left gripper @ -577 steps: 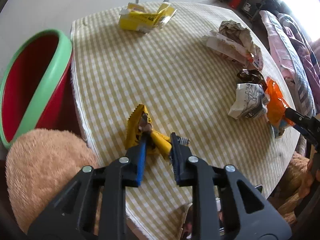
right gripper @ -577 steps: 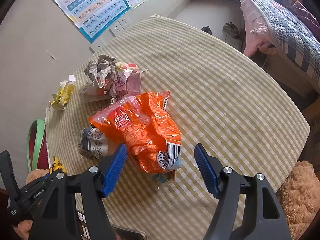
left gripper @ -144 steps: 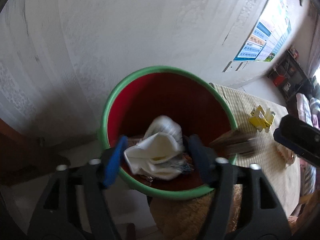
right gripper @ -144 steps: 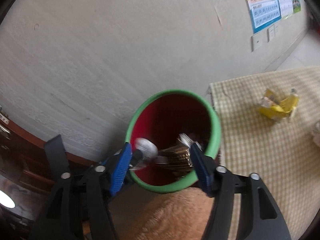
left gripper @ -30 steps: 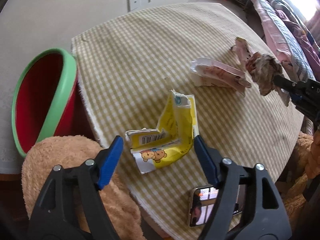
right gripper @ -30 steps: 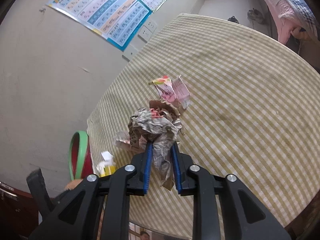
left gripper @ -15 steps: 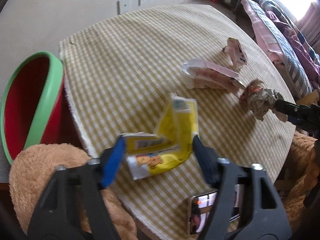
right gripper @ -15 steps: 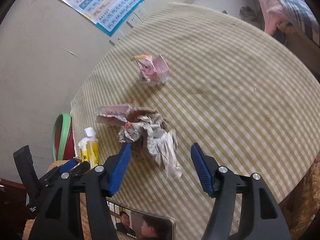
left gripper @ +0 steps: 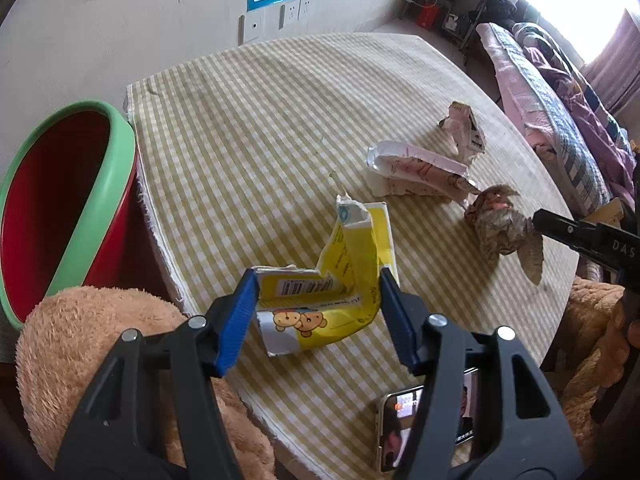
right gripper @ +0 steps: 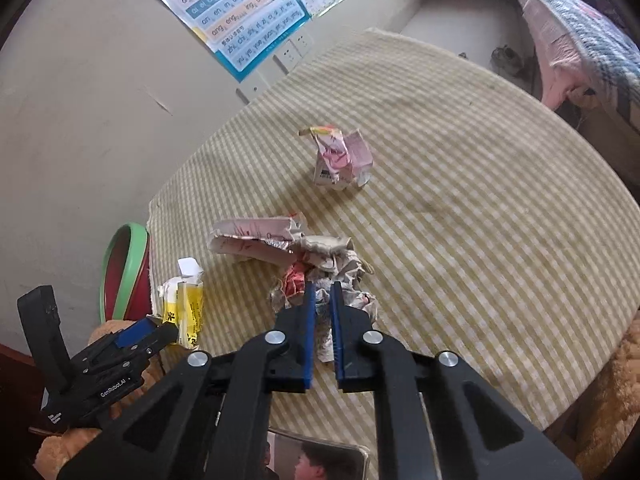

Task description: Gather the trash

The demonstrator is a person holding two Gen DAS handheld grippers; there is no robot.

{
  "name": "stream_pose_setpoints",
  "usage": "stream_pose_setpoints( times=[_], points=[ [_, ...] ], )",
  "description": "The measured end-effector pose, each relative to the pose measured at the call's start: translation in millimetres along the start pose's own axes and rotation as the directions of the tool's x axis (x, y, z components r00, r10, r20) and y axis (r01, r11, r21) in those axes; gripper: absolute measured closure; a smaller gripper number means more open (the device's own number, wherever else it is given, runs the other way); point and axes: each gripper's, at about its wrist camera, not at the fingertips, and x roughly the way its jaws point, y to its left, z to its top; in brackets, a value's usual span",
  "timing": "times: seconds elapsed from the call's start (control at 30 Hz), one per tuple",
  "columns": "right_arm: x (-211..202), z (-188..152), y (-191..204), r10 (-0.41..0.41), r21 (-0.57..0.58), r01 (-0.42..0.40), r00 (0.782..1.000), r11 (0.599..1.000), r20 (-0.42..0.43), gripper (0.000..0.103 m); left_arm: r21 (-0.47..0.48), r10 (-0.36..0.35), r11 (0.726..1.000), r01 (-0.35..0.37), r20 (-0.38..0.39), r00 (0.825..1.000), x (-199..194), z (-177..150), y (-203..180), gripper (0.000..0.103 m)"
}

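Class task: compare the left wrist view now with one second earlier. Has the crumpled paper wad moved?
Yes. The crumpled paper wad has shifted from beyond the long pink wrapper to its near side.

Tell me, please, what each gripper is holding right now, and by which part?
Right gripper: crumpled paper wad, pinched at its near lower tail. Left gripper, closing, straddles the bent yellow carton across its lower fold.
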Motion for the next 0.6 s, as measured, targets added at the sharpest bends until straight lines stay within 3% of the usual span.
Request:
stream_pose_setpoints(
  times=[0.17,0.23,0.3,0.4,0.47,0.53,0.57,0.6],
  points=[
    [-1,-2,0,-0.009,0.002,0.009,1.0,1.0,-0.006,0.09,-0.013,-0.015,1.0,0.015,0.013,1.0,-5,-1,5,0.045],
    [1,-3,-2,-0.017,0.015,0.017,1.0,1.0,-0.005,0.057,-0.014,-0.018,1.0,0.018,0.014,1.0,-7,-2,6,0.045],
    [3,-4,-3,-0.034,0.014,0.034,0.999,0.999,-0.003,0.05,-0.014,-0.02,1.0,0.02,0.017,1.0,-9,-2,7,0.045],
    [13,-6,-3,-0.029,0.016,0.03,0.998,0.999,-0.05,0.05,-0.018,-0.024,1.0,0.024,0.02,1.0,-9,-2,8,0.045],
    [18,-8,-5,-0.019,0.025,0.021,0.998,0.999,-0.067,0.053,-0.019,-0.024,1.0,0.025,0.022,0.999,-10,-3,8,0.045],
    [18,-10,-3,-0.017,0.015,0.018,0.997,1.0,-0.069,0.08,-0.018,-0.024,1.0,0.024,0.025,0.999,-10,-2,8,0.045],
    [16,-9,-1,-0.018,0.005,0.018,0.998,1.0,-0.065,0.085,-0.02,-0.024,1.0,0.024,0.028,0.999,-11,-3,8,0.045],
    [13,-9,1,-0.016,-0.002,0.016,0.998,1.0,-0.053,0.097,-0.023,-0.023,0.999,0.024,0.032,0.999,-11,-2,8,0.045]
  ],
)
